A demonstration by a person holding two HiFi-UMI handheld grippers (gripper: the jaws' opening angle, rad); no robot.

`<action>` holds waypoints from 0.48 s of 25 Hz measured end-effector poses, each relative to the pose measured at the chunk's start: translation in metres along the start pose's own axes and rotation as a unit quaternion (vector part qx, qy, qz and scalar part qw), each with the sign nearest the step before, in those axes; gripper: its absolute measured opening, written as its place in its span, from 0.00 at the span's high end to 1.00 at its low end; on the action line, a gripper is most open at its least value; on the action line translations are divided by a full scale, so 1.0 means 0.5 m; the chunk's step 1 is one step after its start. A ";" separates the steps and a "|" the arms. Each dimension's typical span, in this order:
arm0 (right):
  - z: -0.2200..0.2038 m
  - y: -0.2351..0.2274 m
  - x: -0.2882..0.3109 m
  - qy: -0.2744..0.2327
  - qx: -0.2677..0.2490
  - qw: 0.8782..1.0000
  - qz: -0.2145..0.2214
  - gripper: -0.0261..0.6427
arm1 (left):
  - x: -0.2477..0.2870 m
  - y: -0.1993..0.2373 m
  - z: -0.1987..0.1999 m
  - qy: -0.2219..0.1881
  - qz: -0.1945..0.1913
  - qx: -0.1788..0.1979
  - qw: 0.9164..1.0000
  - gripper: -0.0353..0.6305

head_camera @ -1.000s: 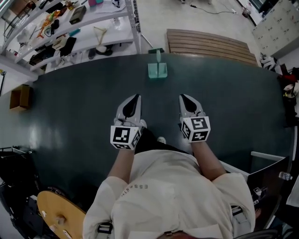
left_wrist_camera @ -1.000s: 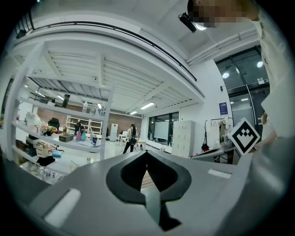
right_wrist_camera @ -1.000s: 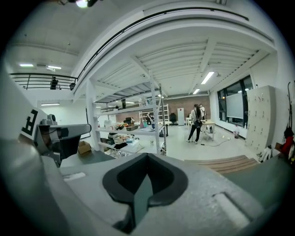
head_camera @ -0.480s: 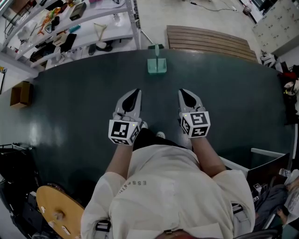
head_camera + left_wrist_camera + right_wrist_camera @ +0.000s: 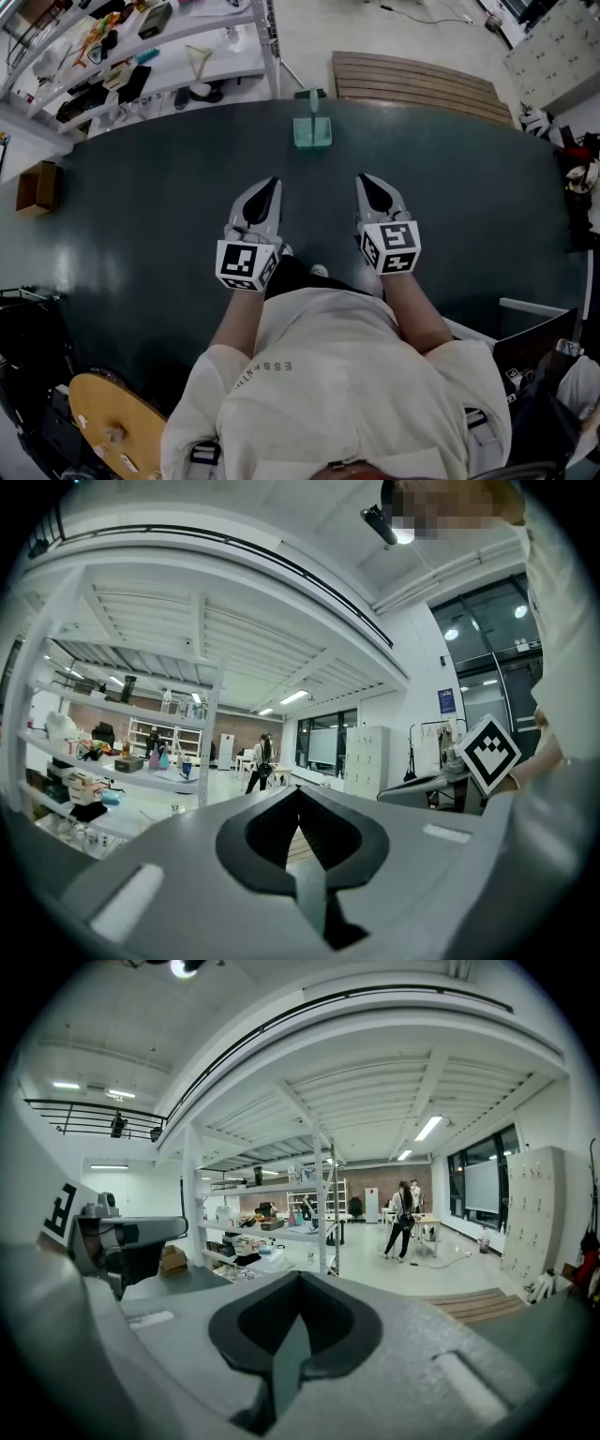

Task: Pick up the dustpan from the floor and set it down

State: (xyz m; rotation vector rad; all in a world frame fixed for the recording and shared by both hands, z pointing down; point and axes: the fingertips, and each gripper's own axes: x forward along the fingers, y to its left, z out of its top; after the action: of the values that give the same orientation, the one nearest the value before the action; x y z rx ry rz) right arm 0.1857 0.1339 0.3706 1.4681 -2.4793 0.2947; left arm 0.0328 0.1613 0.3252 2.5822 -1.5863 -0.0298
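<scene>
The teal dustpan [image 5: 312, 131] stands on the dark green floor mat [image 5: 150, 216], near its far edge, handle pointing away. My left gripper [image 5: 271, 184] and right gripper [image 5: 362, 180] hover side by side in front of the person's body, both well short of the dustpan and pointing toward it. Both are shut with nothing held. In the left gripper view the jaws [image 5: 298, 791] meet in a closed seam, and the right gripper's marker cube [image 5: 489, 752] shows at the right. The right gripper view shows its jaws [image 5: 298, 1279] closed too, with the left gripper [image 5: 131, 1237] at the left.
A white shelf rack [image 5: 141, 56] full of small items stands at the back left. A slatted wooden platform [image 5: 422, 84] lies beyond the mat. A cardboard box [image 5: 37, 192] sits at the left, a round wooden stool [image 5: 108, 427] near left, a dark bin [image 5: 534, 347] at right.
</scene>
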 end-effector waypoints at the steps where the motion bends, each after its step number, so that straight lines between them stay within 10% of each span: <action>1: -0.001 0.000 0.001 0.000 0.000 1.000 0.000 0.97 | 0.001 -0.001 -0.001 0.000 -0.002 -0.001 1.000 0.94; 12: 0.004 -0.002 -0.004 -0.001 -0.015 1.000 -0.001 0.97 | 0.000 -0.012 -0.007 0.002 -0.008 -0.001 1.000 0.94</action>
State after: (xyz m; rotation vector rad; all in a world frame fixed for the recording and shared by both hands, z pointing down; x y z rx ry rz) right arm 0.1873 0.1347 0.3682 1.4605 -2.4726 0.2540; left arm 0.0384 0.1642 0.3282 2.5915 -1.5630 -0.0274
